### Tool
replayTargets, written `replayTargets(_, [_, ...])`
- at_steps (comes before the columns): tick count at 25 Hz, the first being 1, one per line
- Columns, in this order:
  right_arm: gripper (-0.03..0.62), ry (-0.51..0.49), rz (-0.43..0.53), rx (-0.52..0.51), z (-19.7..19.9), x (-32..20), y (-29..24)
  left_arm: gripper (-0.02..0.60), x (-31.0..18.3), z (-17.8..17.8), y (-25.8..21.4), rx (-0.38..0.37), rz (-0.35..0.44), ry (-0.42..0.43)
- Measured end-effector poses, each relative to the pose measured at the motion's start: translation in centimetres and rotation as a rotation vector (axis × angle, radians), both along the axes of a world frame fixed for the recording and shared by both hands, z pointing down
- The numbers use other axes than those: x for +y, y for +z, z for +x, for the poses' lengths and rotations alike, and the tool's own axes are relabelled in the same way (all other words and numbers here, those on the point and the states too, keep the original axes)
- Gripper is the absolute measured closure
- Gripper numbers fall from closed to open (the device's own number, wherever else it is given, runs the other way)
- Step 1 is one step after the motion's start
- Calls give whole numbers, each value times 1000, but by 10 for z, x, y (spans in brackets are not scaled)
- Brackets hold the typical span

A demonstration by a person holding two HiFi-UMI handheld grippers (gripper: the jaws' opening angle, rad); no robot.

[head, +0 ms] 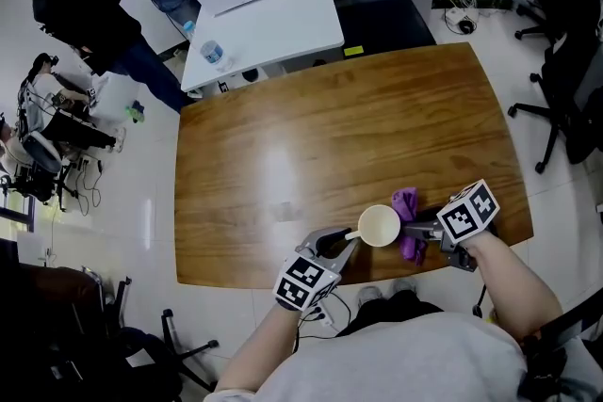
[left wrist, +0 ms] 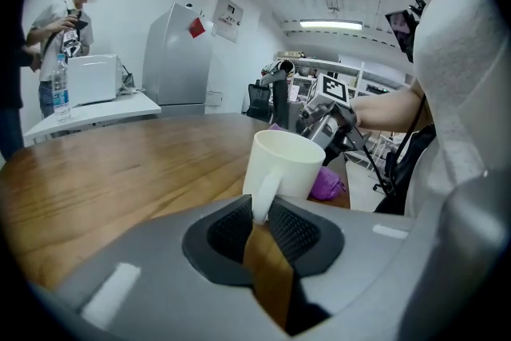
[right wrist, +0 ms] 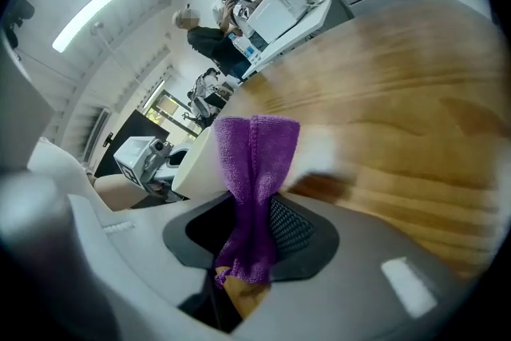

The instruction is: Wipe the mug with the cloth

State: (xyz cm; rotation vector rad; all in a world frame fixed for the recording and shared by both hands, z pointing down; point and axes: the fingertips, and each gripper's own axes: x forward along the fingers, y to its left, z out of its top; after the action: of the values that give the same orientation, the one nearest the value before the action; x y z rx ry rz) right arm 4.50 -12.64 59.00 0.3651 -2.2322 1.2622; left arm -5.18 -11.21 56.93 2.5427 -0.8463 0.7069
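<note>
A cream mug (head: pixel 379 225) stands upright near the front edge of the wooden table (head: pixel 330 136). My left gripper (head: pixel 345 240) is shut on its handle (left wrist: pixel 263 196), and the mug body (left wrist: pixel 286 162) rises just beyond the jaws. A purple cloth (head: pixel 407 219) lies against the mug's right side, and my right gripper (head: pixel 421 233) is shut on it. In the right gripper view the cloth (right wrist: pixel 254 172) hangs pinched between the pads, with the mug wall (right wrist: pixel 196 164) blurred right behind it.
A white table (head: pixel 268 9) with a water bottle (head: pixel 213 52) stands beyond the far edge of the wooden table. People stand at the far left (head: pixel 85 5). Black office chairs (head: pixel 570 80) are on the right.
</note>
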Motion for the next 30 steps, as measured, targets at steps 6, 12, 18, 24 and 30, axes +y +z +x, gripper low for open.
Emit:
replayTargets(6, [467,1,130,-11,7,-28,-36,528,-2,-1,0,-10,12,11])
replayTargets(12, [466,37,229,-82,-4,-65,-83,528,-9,-5,0,-5,10,2])
replayTargets(18, [467,-48,227,-114,-29,-62,-86,531,-18,-5,-2,1,15,-9])
replayTargets(24, [467,-45,135,-105,-35,-57,-55,532,-19,-7,-2,13,3,-16])
replayTargets(30, [467,-59,90,-35,-31,-54,-22,532,-20,-8,-2,18,3,-23])
